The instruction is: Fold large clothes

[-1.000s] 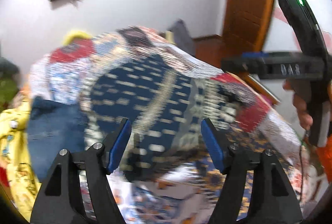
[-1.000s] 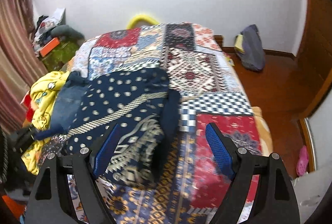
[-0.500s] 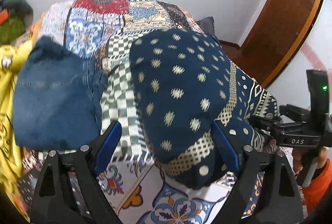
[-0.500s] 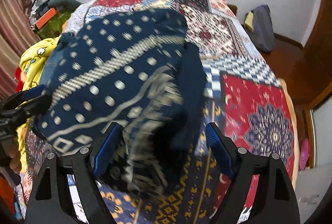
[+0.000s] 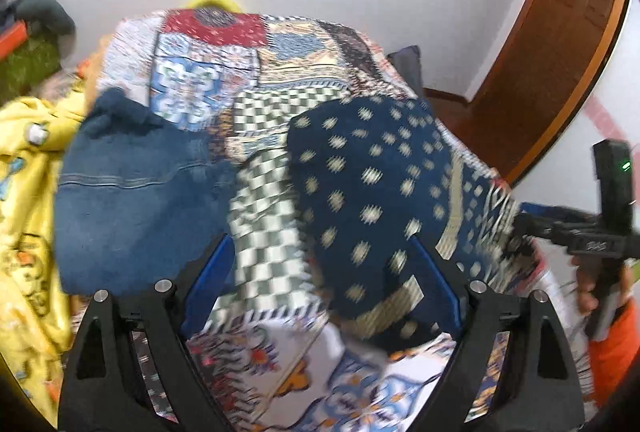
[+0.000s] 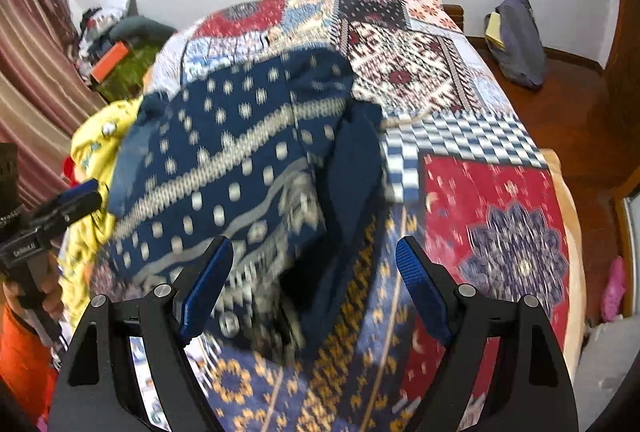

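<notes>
A navy garment with cream dots and bands [image 5: 372, 192] lies folded on the patchwork bedspread [image 5: 208, 72]; it also shows in the right wrist view [image 6: 240, 168]. My left gripper [image 5: 320, 284] is open and empty, just short of the garment's near left edge. My right gripper [image 6: 312, 284] is open and empty over the garment's near end. The right gripper also shows at the right edge of the left wrist view [image 5: 532, 224], and the left gripper at the left edge of the right wrist view [image 6: 80, 196]. Both views are blurred.
Folded blue jeans [image 5: 136, 192] lie left of the garment. Yellow clothing [image 5: 24, 192] is heaped at the bed's left edge. A grey bag [image 6: 516, 36] sits on the wooden floor by the wall. A wooden door [image 5: 552, 44] stands at right.
Both grippers have pulled back a little from the navy garment, which looks smaller and further off. Both have stayed open.
</notes>
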`<state>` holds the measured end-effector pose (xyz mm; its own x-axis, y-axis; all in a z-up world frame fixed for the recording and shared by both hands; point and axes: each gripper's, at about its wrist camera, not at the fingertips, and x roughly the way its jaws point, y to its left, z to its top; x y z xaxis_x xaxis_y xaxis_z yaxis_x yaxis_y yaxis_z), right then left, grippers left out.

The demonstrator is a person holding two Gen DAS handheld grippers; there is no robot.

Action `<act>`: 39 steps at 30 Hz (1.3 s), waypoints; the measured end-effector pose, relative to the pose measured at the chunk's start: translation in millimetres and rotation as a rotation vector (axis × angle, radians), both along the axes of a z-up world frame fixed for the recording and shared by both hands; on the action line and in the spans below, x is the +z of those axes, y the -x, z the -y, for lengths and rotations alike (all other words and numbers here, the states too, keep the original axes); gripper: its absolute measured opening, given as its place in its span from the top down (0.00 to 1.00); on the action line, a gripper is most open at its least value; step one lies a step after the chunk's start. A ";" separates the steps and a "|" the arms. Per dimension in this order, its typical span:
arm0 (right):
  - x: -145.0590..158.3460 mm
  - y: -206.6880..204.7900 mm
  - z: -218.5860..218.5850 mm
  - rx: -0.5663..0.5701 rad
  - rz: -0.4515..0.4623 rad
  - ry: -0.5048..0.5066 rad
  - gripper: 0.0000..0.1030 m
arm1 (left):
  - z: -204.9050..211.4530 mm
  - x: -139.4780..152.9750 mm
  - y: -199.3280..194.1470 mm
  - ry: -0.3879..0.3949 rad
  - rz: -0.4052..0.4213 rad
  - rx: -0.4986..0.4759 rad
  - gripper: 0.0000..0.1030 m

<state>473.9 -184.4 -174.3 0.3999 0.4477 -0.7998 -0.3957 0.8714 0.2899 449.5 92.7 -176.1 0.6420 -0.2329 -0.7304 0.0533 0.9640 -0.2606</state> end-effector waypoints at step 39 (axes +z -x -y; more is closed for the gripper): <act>-16.3 -40.3 -64.3 0.150 -0.241 -0.280 0.69 | -38.9 -31.5 -44.2 0.504 -0.115 -0.016 0.37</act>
<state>514.2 -120.1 -190.6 0.1289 0.7012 -0.7012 -0.4043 0.6829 0.6085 493.7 131.6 -207.7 0.5576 -0.5836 -0.5904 0.0109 0.7163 -0.6978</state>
